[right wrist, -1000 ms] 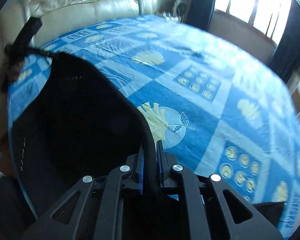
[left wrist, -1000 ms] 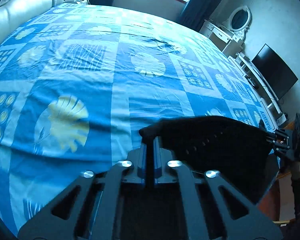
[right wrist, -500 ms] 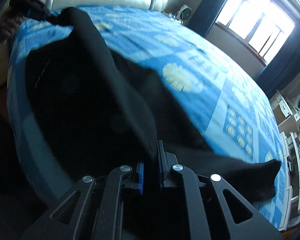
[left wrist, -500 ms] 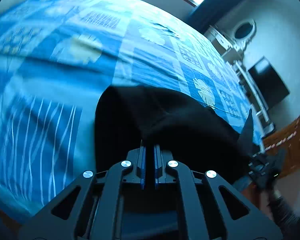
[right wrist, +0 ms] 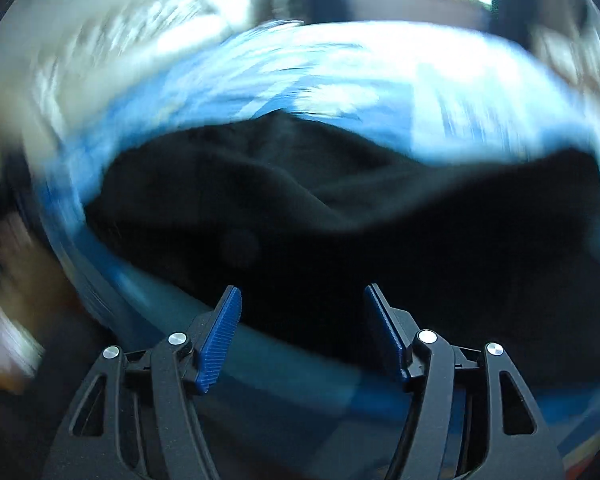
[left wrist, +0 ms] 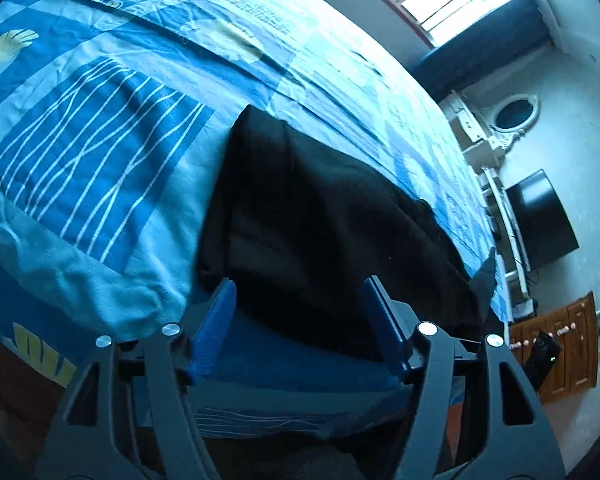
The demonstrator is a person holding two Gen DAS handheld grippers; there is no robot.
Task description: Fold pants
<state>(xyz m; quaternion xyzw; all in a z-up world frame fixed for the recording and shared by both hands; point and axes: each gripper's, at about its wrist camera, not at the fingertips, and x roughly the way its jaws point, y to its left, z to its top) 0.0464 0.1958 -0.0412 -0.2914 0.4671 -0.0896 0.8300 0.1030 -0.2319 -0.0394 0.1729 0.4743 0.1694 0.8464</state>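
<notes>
I saw the black fabric pants point(left wrist: 324, 216) lying on the blue patterned bedsheet point(left wrist: 100, 152), filling the frame's centre just ahead of my left gripper point(left wrist: 298, 300), long axis running toward the right edge. Both sets of jaws were opening, nothing pressed between them. My right gripper point(right wrist: 302, 308) faced the same dark cloth through blur; bare sheet lay upper left.
</notes>
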